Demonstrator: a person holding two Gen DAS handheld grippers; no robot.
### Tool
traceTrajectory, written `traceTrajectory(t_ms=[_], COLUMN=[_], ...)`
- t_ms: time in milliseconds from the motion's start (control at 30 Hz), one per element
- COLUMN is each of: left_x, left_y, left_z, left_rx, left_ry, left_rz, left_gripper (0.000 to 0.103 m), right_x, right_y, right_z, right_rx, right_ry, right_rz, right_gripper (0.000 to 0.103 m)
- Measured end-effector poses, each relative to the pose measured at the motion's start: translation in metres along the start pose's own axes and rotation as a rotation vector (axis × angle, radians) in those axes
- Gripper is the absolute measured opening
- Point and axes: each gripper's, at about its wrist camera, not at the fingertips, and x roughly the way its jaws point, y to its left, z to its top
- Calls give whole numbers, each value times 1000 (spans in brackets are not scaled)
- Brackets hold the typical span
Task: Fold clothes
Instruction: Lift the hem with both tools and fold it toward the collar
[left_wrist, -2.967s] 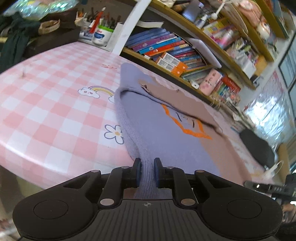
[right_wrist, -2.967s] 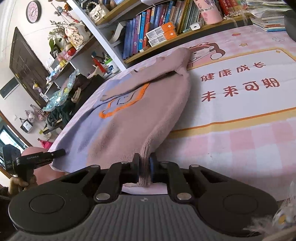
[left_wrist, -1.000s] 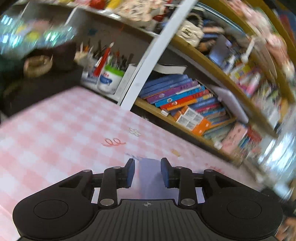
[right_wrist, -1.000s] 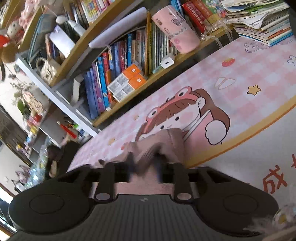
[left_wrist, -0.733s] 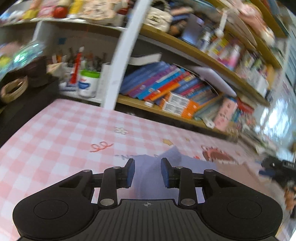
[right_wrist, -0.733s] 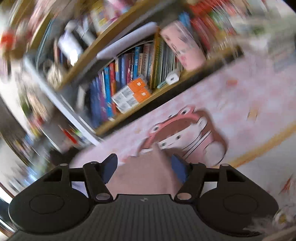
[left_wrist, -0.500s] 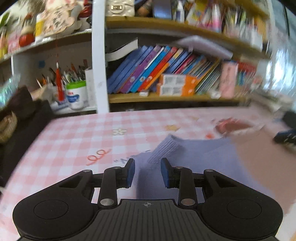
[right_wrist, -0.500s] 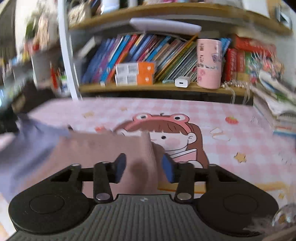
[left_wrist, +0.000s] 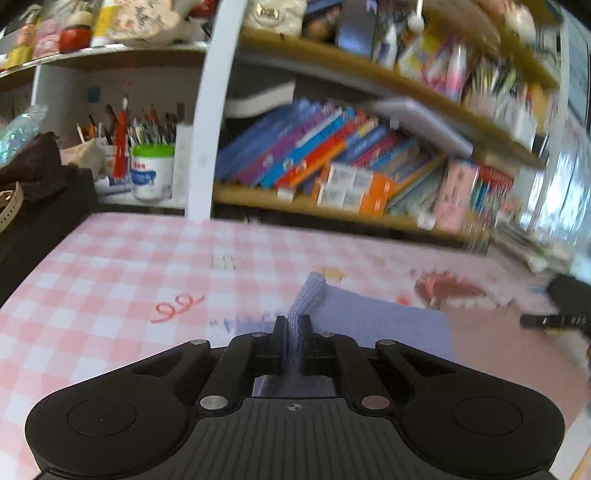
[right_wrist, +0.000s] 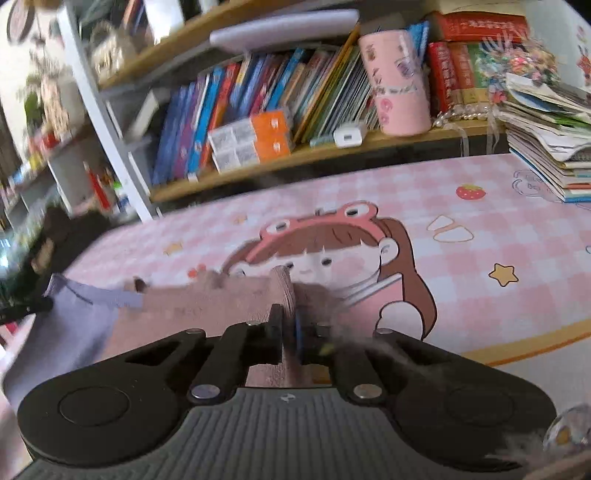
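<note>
Half a second ago both tongs gaped over the cloth; now the left tongs (left_wrist: 291, 328) are clenched on the lavender edge of the sweater (left_wrist: 369, 321) and the right tongs (right_wrist: 286, 321) on its mauve edge. The sweater lies on the pink checked counter (left_wrist: 110, 280), bookshelves (right_wrist: 295, 151) at 12 o'clock, open cloth at 3 o'clock.

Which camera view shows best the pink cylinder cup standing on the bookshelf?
The right wrist view: the pink cup stands sharp and whole there, beside the books. In the left wrist view it is only a blurred pink shape at the shelf's right end.
</note>
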Motion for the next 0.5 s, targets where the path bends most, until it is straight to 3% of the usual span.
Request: traceTrajectory(t_ms=[167, 233, 300, 367, 433, 500], left_x=[30, 27, 23, 19, 18, 22], left_y=[0, 1, 7, 14, 22, 26], left_z=[-17, -18, -17, -17, -19, -22], left_rx=[38, 15, -12, -45, -87, -119], left_ry=[103, 88, 81, 77, 86, 109], left_rz=[68, 74, 59, 42, 11, -20], left_gripper=[6, 13, 16, 34, 42, 41], right_x=[13, 12, 10, 5, 3, 4], right_y=[1, -4, -11, -15, -19, -22], right_z=[-8, -8, -7, -6, -7, -9], right_rx=[-35, -6, 41, 59, 75, 104], right_ry=[44, 46, 53, 56, 61, 74], right_rz=[-34, -15, 5, -9, -7, 13], right_gripper=[7, 8, 15, 27, 29, 29])
